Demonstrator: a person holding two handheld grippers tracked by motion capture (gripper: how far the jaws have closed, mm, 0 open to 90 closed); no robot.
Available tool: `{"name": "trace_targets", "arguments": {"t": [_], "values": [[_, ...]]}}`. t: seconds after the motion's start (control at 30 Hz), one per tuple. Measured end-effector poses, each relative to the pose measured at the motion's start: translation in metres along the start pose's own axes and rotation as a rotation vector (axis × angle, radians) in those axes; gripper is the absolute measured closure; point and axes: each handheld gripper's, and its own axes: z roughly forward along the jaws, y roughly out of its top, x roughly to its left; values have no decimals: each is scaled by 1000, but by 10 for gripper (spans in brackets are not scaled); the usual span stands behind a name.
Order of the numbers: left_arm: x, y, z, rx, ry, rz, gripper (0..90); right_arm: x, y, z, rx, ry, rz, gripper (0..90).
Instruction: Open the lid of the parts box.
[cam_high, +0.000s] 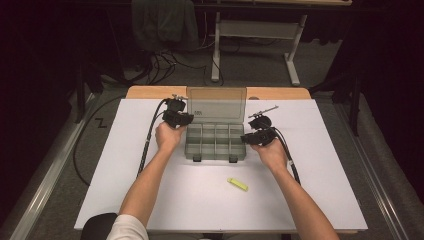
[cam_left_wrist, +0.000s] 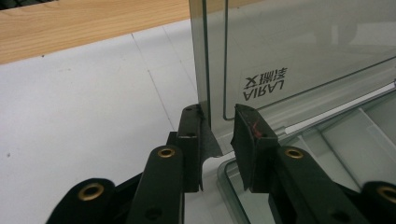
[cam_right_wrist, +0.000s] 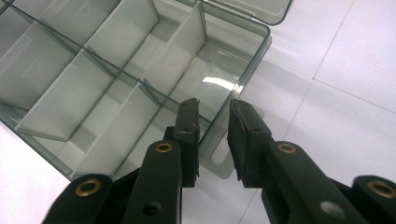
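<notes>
High view: one clear box (cam_high: 215, 142) lies sideways, lid (cam_high: 216, 102) standing up; left gripper (cam_high: 178, 119) pinches the lid, right gripper (cam_high: 253, 137) pinches the box wall.

The compartment box (cam_high: 215, 142) lies on the table (cam_high: 150, 200), near its far edge, and its lid (cam_high: 216, 103) stands upright behind it. The left gripper (cam_high: 181, 116) is at the box's far left corner, the right gripper (cam_high: 250, 136) at its right wall. A marker (cam_high: 237, 184) lies in front of the box, to the right.
</notes>
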Motion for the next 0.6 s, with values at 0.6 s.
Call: {"name": "trace_targets", "arguments": {"t": [0.6], "values": [[2, -1, 1, 22, 7, -5, 740, -1, 0, 0, 1, 2, -9, 758]]}}
